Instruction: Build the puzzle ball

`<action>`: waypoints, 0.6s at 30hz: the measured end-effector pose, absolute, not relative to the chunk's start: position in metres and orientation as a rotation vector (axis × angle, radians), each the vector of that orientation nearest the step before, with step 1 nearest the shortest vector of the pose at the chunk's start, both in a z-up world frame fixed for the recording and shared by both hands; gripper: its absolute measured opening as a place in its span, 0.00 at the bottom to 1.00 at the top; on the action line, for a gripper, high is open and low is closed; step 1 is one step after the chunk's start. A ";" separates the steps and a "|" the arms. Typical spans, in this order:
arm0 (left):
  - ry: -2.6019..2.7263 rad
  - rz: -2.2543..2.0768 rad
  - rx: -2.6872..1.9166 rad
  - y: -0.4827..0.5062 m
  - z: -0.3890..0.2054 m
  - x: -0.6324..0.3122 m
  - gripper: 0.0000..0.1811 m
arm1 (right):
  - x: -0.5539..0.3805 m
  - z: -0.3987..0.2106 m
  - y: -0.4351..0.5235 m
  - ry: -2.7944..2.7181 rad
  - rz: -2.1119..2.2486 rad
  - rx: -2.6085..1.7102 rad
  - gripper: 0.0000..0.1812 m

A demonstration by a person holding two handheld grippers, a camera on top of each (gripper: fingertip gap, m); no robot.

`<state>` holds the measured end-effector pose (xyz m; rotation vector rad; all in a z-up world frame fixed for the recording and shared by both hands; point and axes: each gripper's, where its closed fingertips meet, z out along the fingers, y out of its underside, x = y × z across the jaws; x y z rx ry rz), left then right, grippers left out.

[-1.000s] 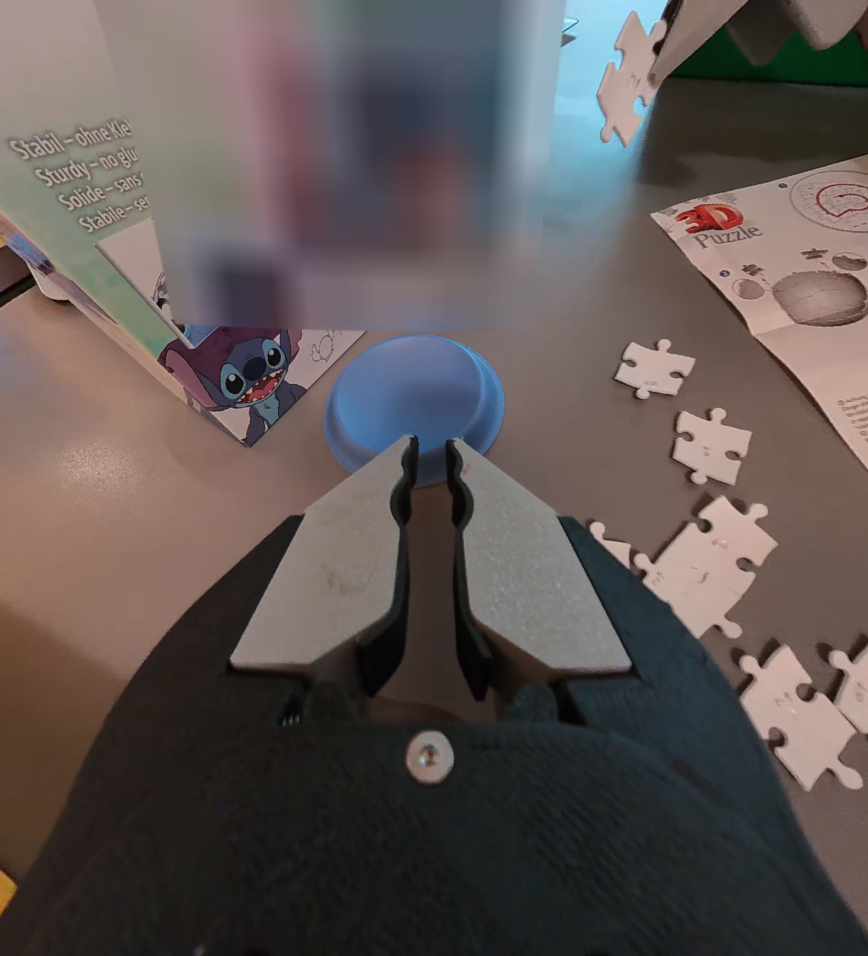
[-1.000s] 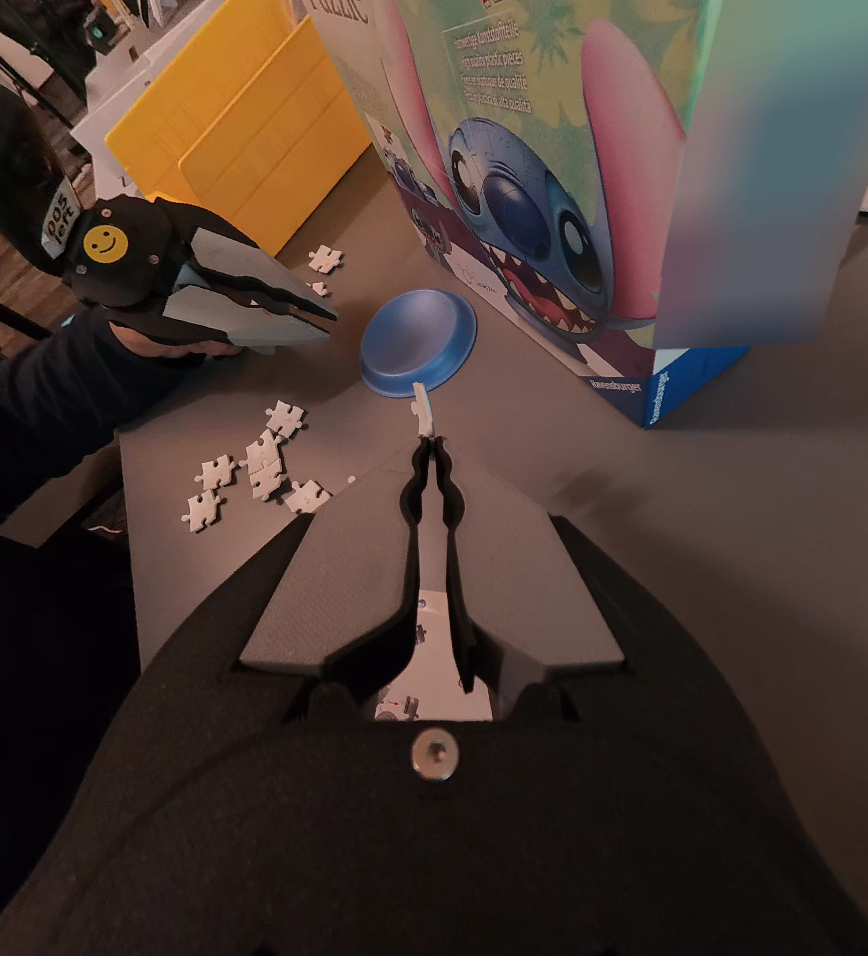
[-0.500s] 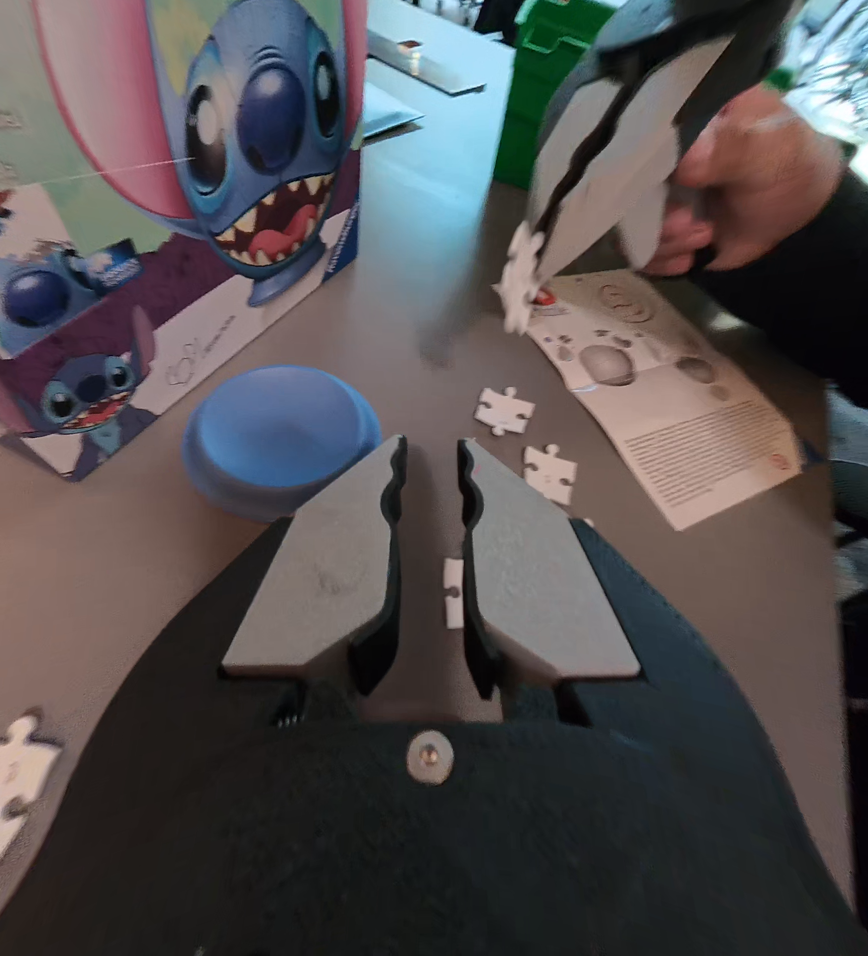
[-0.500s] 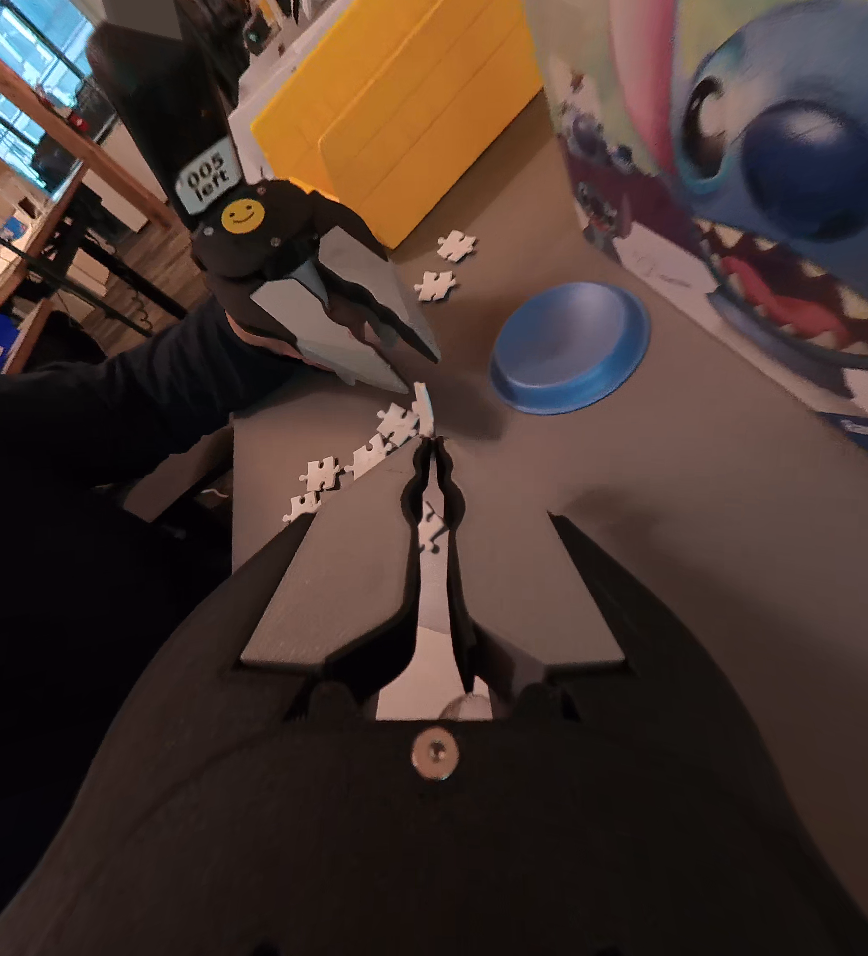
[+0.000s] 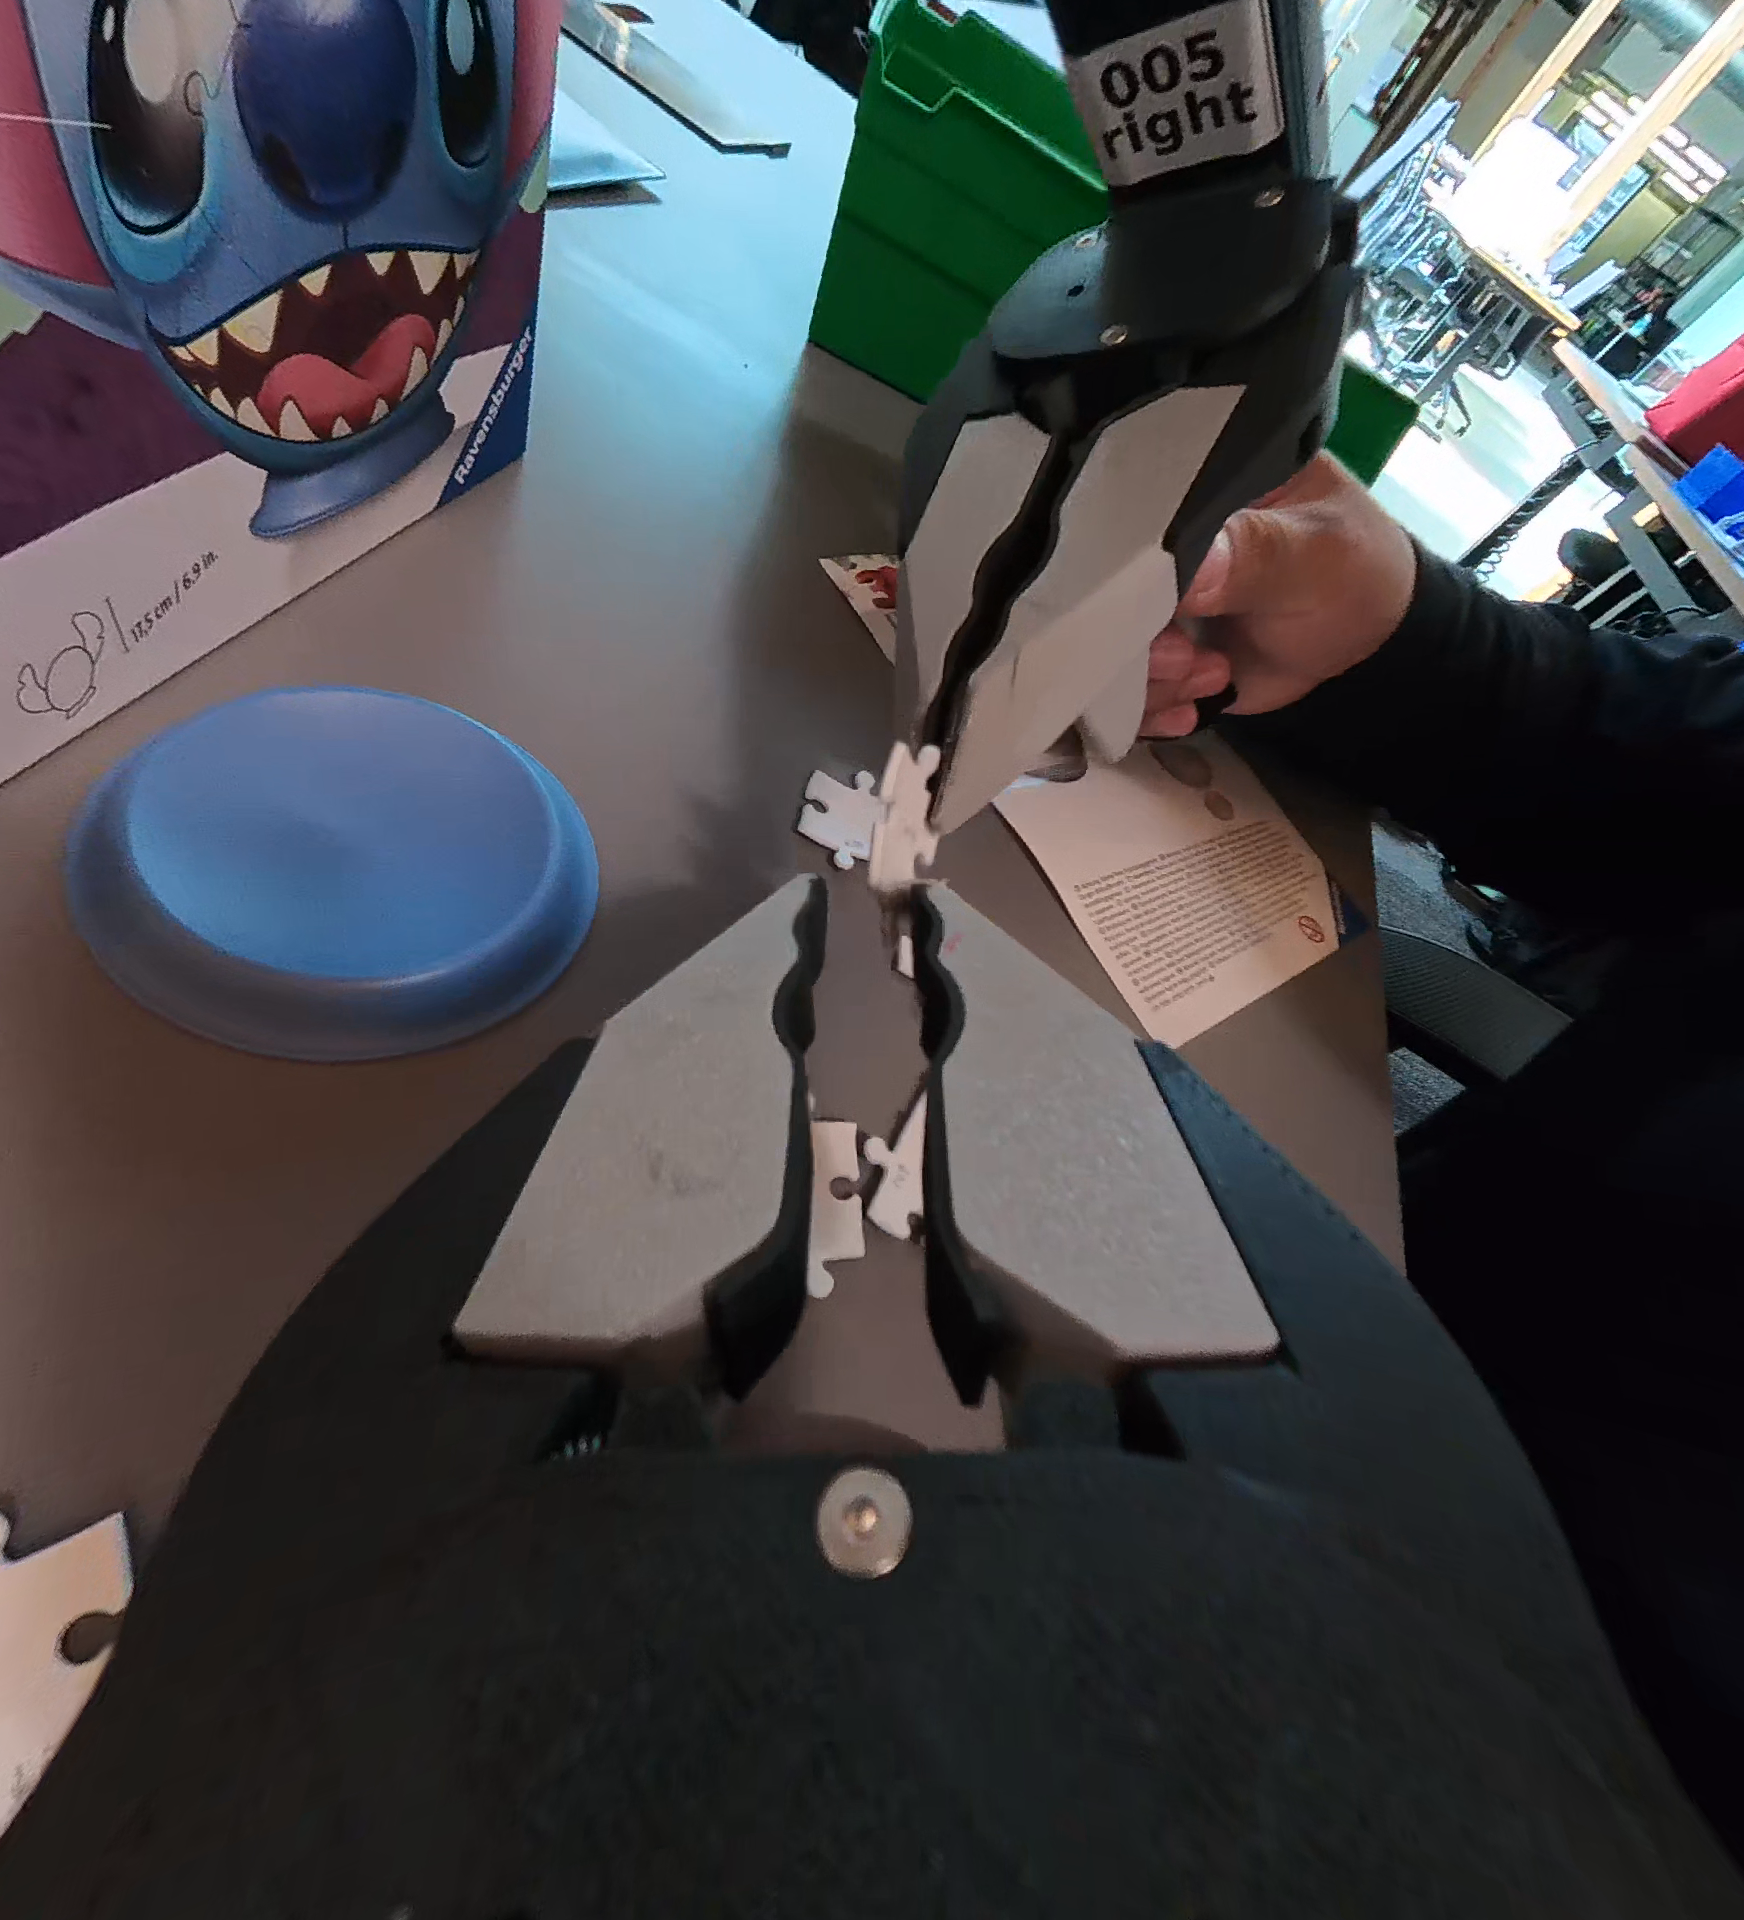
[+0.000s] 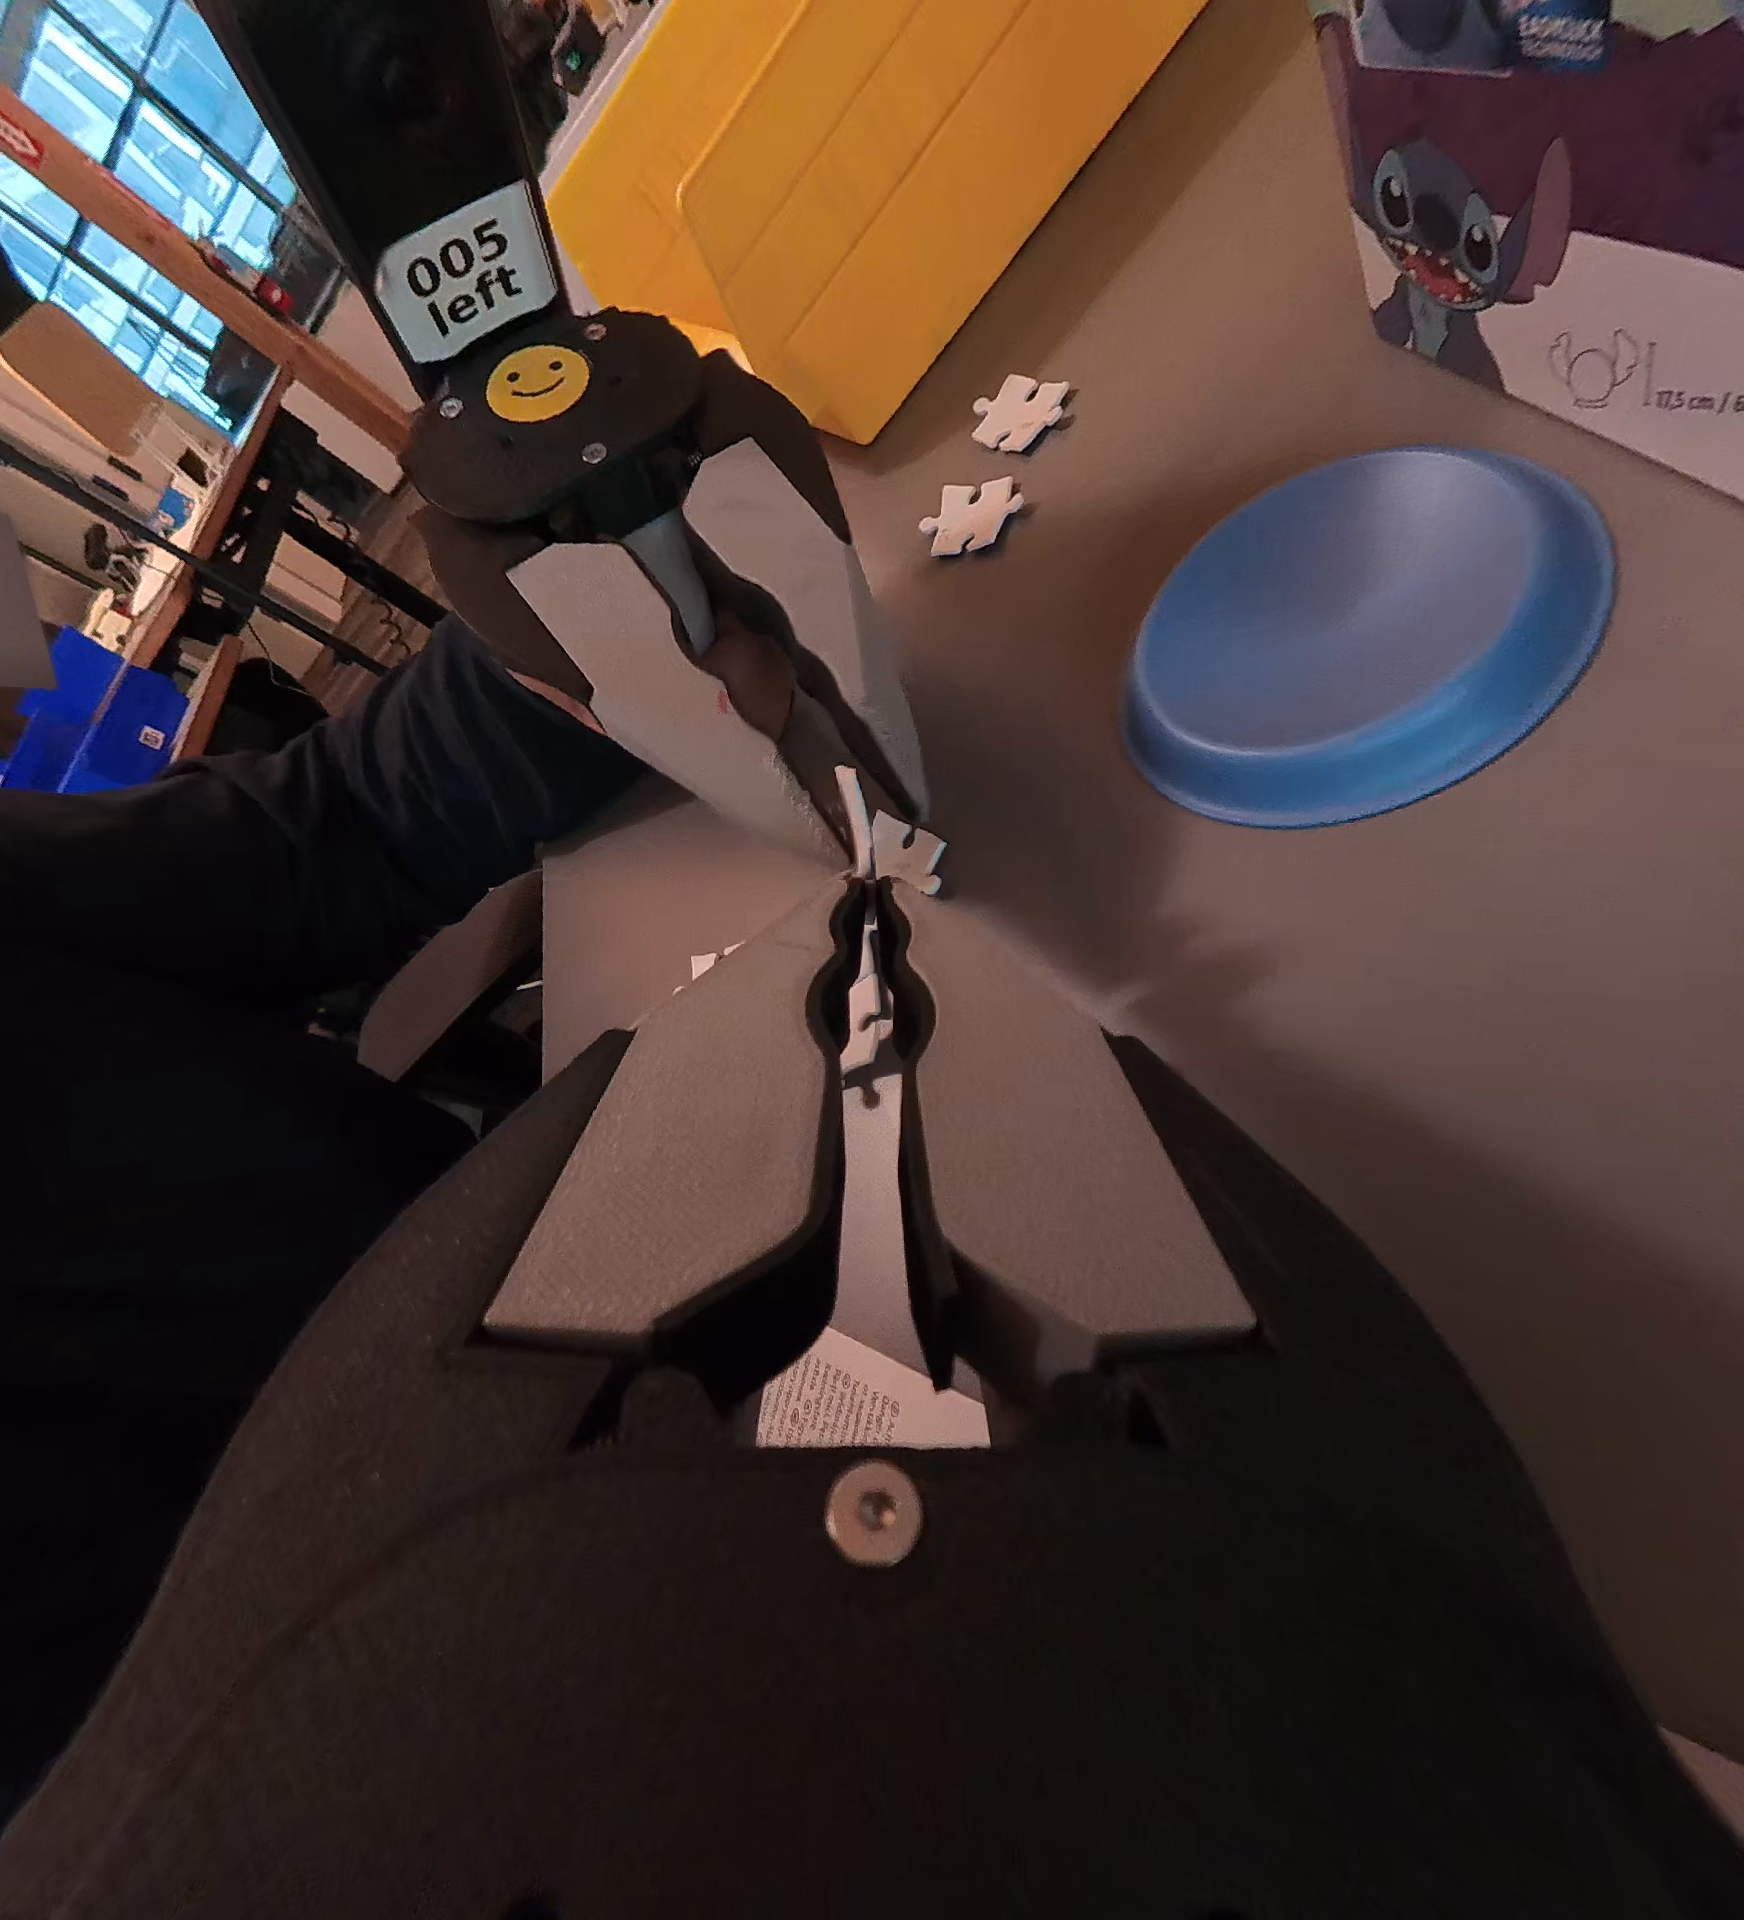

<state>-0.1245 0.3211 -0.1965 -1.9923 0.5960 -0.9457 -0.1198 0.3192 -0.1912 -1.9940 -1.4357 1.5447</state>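
the right gripper [image 5: 935, 774] pinches a white puzzle piece [image 5: 904, 821] at 12 o'clock above the left gripper [image 5: 868, 899], whose jaws sit a bit apart.

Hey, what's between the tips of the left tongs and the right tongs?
One white puzzle piece, pinched by the right tongs, its lower end reaching the open left tongs. The left wrist view shows it best.

We count two grippers [image 5: 868, 904] [image 5: 935, 795], one blue dish [image 5: 328, 862], one printed box [image 5: 224, 312], one leaflet [image 5: 1200, 914], one green bin [image 5: 941, 229], one yellow bin [image 6: 847, 187], and at least five white puzzle pieces, including one held piece [image 5: 904, 821].
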 end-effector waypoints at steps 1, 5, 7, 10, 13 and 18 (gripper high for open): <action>0.601 -0.960 -1.986 0.320 -0.195 -0.124 0.04 | -0.121 -0.193 0.317 -1.445 1.545 -1.998 0.00; 0.658 -0.991 -2.014 0.311 -0.199 -0.125 0.00 | -0.119 -0.207 0.310 -1.534 1.520 -2.026 0.00; 0.708 -0.959 -2.062 0.307 -0.206 -0.129 0.00 | -0.118 -0.209 0.305 -1.575 1.546 -2.024 0.02; 0.715 -0.988 -2.107 0.301 -0.210 -0.132 0.00 | -0.120 -0.205 0.295 -1.595 1.653 -2.022 0.04; 0.735 -1.023 -2.166 0.294 -0.219 -0.132 0.00 | -0.124 -0.211 0.296 -1.595 1.612 -2.038 0.00; 0.768 -0.976 -2.220 0.292 -0.231 -0.129 0.00 | -0.126 -0.218 0.295 -1.614 1.575 -2.059 0.00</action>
